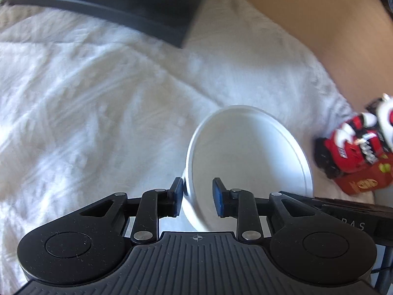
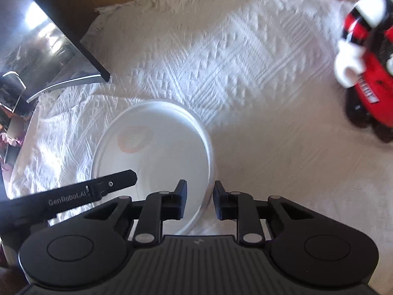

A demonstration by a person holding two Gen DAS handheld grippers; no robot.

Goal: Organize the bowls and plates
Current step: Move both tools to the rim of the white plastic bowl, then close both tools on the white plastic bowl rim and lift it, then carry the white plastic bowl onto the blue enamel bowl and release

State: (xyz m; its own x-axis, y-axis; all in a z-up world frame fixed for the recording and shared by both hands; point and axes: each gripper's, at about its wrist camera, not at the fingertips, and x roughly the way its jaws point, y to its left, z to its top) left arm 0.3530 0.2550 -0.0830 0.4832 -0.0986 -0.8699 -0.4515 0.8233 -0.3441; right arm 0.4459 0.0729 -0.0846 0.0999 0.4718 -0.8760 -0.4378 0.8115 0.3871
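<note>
A white bowl [image 1: 248,154] sits on a white textured cloth [image 1: 86,98]. In the left wrist view my left gripper [image 1: 197,198] is open, its two blue-padded fingers straddling the bowl's left rim without pinching it. In the right wrist view the same bowl [image 2: 152,147] has a faint orange mark inside. My right gripper [image 2: 199,200] is open with its fingers on either side of the bowl's right rim. The left gripper's finger [image 2: 115,183] reaches over the bowl from the left.
A dark flat board [image 1: 147,7] lies at the far edge of the cloth, also in the right wrist view [image 2: 61,36]. A red and black toy vehicle [image 1: 353,145] stands on the right, also in the right wrist view [image 2: 366,73]. Tan surface [image 1: 307,12] lies beyond the cloth.
</note>
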